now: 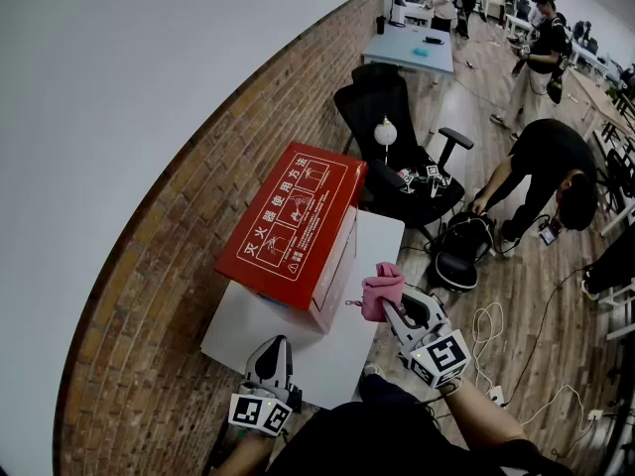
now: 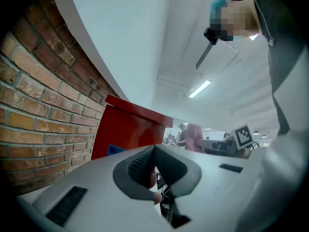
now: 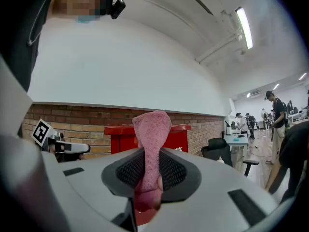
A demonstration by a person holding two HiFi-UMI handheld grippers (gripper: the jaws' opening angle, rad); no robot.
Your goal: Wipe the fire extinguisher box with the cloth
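The red fire extinguisher box (image 1: 290, 218) lies on a white table (image 1: 342, 360) against the brick wall, its lid with white printed instructions facing up. My right gripper (image 1: 390, 308) is shut on a pink cloth (image 1: 382, 289), held just off the box's near right side. In the right gripper view the cloth (image 3: 152, 129) sticks up between the jaws, with the box (image 3: 118, 138) behind it. My left gripper (image 1: 273, 351) hovers over the table's near end, below the box, jaws together and holding nothing. The left gripper view shows the box (image 2: 126, 129) close ahead of the left gripper (image 2: 153, 152).
A black office chair (image 1: 395, 132) stands beyond the table. A dark backpack (image 1: 462, 253) and white cables (image 1: 486, 323) lie on the wooden floor to the right, where a person (image 1: 548, 167) bends over. The brick wall (image 1: 169, 236) runs along the left.
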